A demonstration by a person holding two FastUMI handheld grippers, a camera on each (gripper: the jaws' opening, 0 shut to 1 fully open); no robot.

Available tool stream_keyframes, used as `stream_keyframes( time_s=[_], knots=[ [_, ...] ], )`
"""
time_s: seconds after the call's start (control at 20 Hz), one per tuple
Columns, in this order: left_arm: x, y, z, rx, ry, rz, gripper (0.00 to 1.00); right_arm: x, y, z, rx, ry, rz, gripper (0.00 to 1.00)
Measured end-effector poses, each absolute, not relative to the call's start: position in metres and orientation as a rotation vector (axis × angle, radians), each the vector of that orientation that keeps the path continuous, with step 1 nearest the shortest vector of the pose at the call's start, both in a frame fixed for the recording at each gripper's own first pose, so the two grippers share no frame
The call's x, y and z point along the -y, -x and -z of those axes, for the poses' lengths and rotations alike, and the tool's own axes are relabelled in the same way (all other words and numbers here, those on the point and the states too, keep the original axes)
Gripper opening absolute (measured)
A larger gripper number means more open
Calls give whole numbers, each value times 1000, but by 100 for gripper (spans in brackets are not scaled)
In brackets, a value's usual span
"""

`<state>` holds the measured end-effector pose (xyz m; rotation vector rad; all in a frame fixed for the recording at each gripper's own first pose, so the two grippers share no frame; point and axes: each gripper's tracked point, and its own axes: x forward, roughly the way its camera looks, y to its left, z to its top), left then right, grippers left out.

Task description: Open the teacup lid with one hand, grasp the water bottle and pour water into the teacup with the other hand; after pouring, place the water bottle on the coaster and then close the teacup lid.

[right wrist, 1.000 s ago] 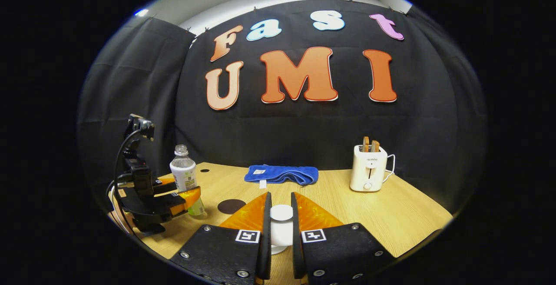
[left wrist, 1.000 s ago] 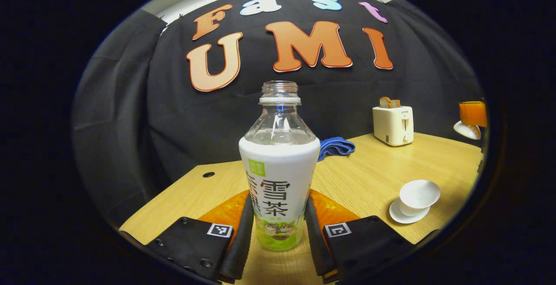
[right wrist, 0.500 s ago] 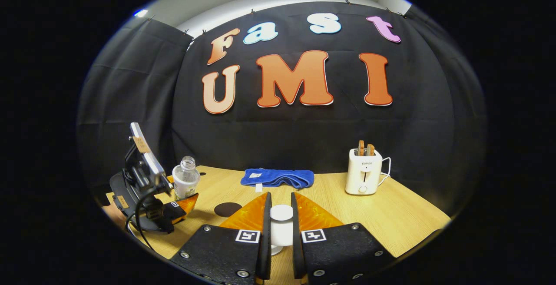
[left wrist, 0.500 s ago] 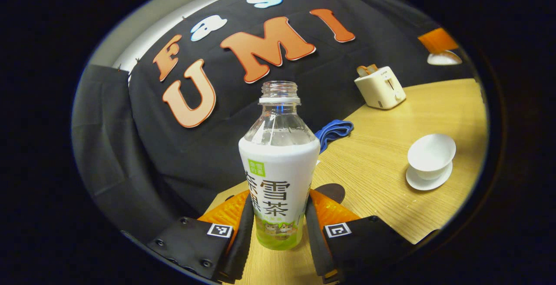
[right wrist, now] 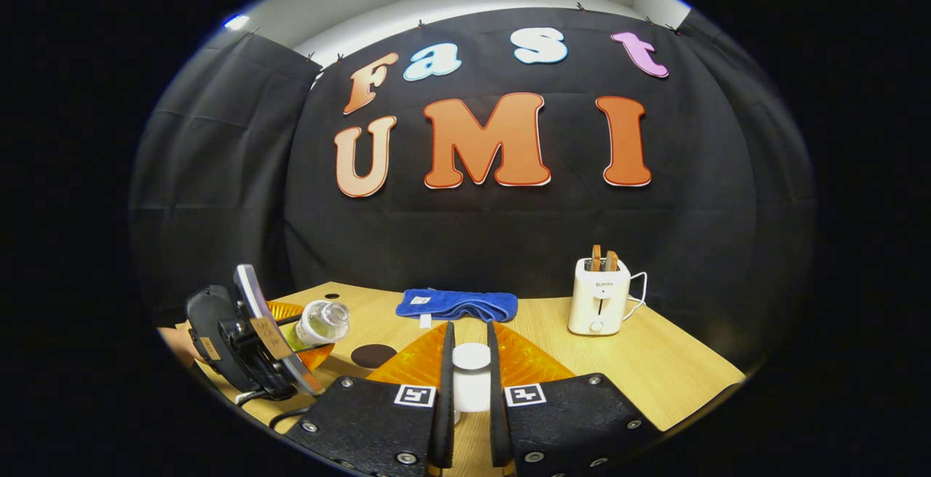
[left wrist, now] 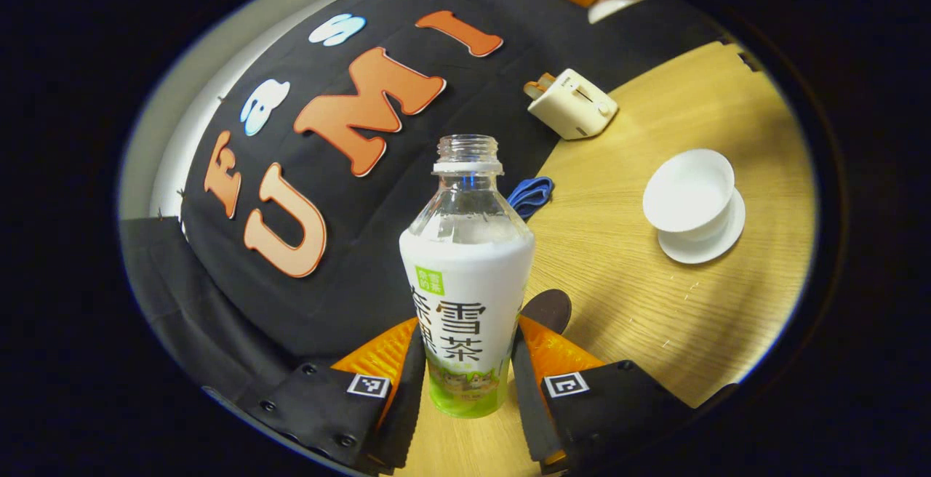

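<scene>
Tilting further than a second ago, my left jaws [left wrist: 465, 382] grip the open water bottle [left wrist: 465, 281], its mouth leaning toward the uncovered teacup [left wrist: 689, 191] on the worktop [left wrist: 640, 295]. My right jaws [right wrist: 467, 390] hold the lid [right wrist: 471, 382] aloft. Pouring looks imminent.

A light wooden table [right wrist: 654, 368] carries everything here. Toward its back edge, against the black cloth wall, a folded blue cloth [right wrist: 457, 304] lies flat, and to its right a cream toaster [right wrist: 599, 305] stands upright with two slices in its slots. A dark round coaster [right wrist: 373, 355] lies flat nearer the front left. In the left gripper view a white saucer [left wrist: 716, 242] rests on the wood with an open white teacup [left wrist: 689, 190] on it, well apart from the toaster. A small dark spot [right wrist: 332, 295] near the far left corner may be a hole.
</scene>
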<state>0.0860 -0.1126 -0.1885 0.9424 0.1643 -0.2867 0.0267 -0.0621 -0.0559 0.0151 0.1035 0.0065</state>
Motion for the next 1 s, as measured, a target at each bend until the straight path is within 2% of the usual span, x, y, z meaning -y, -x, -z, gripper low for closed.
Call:
stream_keyframes(
  time_s=[0.8,0.9,1.0],
  knots=[
    [144,-78,202,-91,-1386,337,60,76,-25,70,-121,-19,2,20],
    [146,-82,199,-67,-1434,334,64,77,-24,70,-121,-15,2,20],
    [146,-88,191,-48,-1477,319,61,77,-24,73,-124,-12,4,20]
  ],
)
